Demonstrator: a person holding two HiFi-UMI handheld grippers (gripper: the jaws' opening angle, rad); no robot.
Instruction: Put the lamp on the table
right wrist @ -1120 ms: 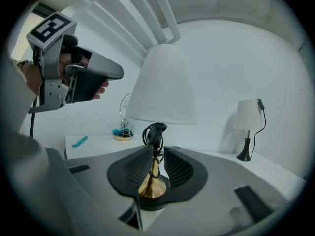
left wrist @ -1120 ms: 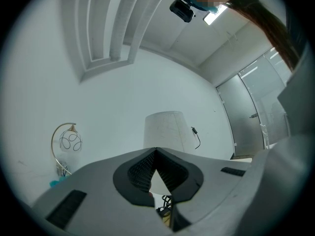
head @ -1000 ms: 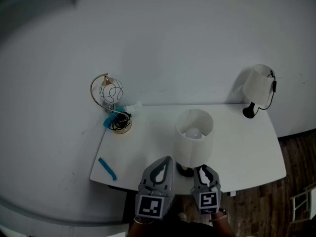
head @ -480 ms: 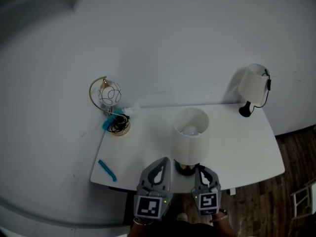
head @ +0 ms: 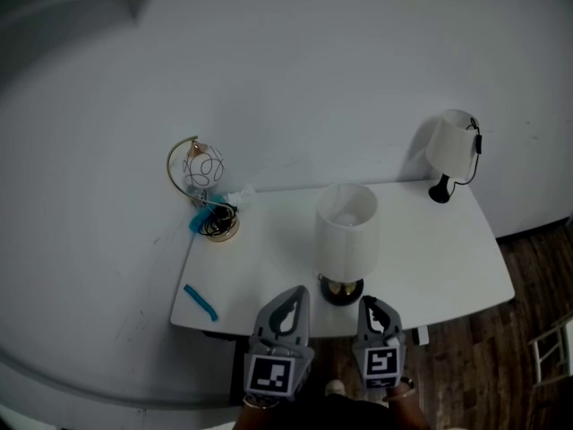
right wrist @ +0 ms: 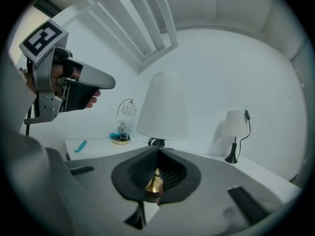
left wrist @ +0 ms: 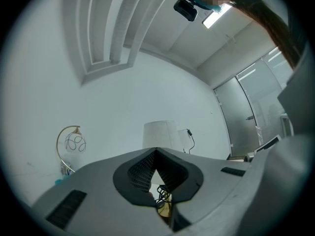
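Note:
The lamp [head: 346, 231] with a white drum shade and a dark round base stands upright on the white table [head: 430, 258], close to its front edge. My left gripper [head: 291, 292] is shut and empty, just off the table's front edge and left of the lamp's base. My right gripper [head: 374, 305] is shut with nothing between its fingers, a short way in front of the base and slightly to its right. In the left gripper view the lamp [left wrist: 158, 134] rises behind the closed tips [left wrist: 156, 150]. In the right gripper view the lamp [right wrist: 165, 107] stands beyond the closed tips [right wrist: 158, 151].
A small white lamp on a black stand [head: 448, 146] sits at the table's back right corner. A gold arc lamp with a wire globe [head: 201, 168] and a black cord coil [head: 215, 222] occupy the back left. A blue object [head: 199, 302] lies front left. Wooden floor [head: 537, 285] shows right.
Both grippers have drawn back from the lamp toward the table's front edge. The right jaws, open by the lamp's base a second ago, have shut on nothing. The lamp stands free.

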